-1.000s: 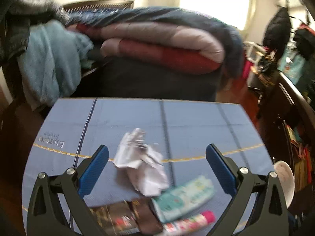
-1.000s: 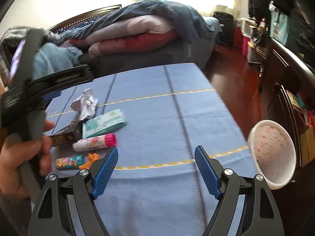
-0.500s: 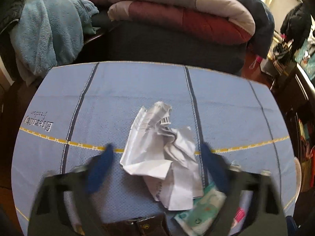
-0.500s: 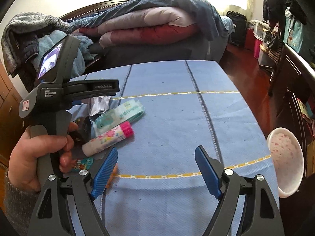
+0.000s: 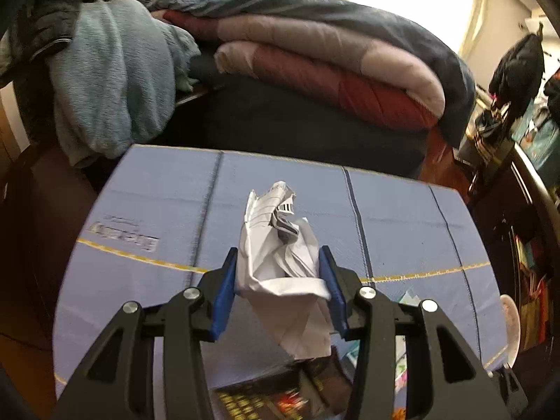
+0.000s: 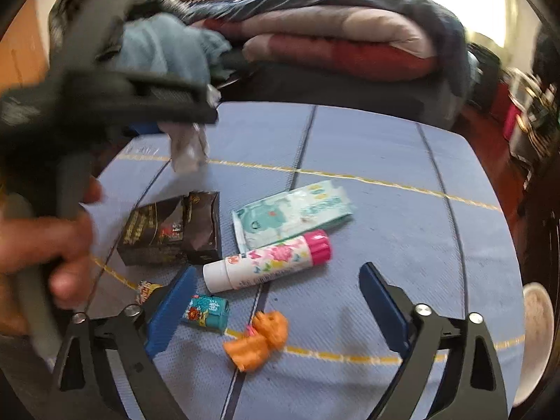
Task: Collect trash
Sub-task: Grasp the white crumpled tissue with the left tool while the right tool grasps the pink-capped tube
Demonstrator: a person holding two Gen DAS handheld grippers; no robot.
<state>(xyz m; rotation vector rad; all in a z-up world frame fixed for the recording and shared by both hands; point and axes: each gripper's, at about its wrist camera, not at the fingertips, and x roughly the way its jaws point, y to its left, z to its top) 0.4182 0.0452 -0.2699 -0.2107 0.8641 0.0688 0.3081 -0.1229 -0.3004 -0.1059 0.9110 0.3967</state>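
Observation:
My left gripper (image 5: 278, 262) is shut on a crumpled white paper (image 5: 280, 245) and holds it above the blue table (image 5: 157, 192). In the right wrist view the paper (image 6: 187, 147) hangs from the left gripper, lifted off the cloth. My right gripper (image 6: 276, 276) is open and empty, low over the trash: a white tube with a pink cap (image 6: 269, 260), a mint-green wipes pack (image 6: 294, 211), a dark torn box (image 6: 171, 232), a small teal wrapper (image 6: 206, 313) and an orange scrap (image 6: 259, 341).
A white bin with a pink-dotted inside (image 6: 535, 343) stands off the table's right edge, also seen in the left wrist view (image 5: 509, 329). Folded quilts (image 5: 315, 63) and a blue towel (image 5: 115, 80) are piled behind the table. Dark furniture (image 5: 532, 210) is to the right.
My left gripper closed on the crumpled paper and lifted it off the table. My right gripper moved left and lower, over the remaining trash.

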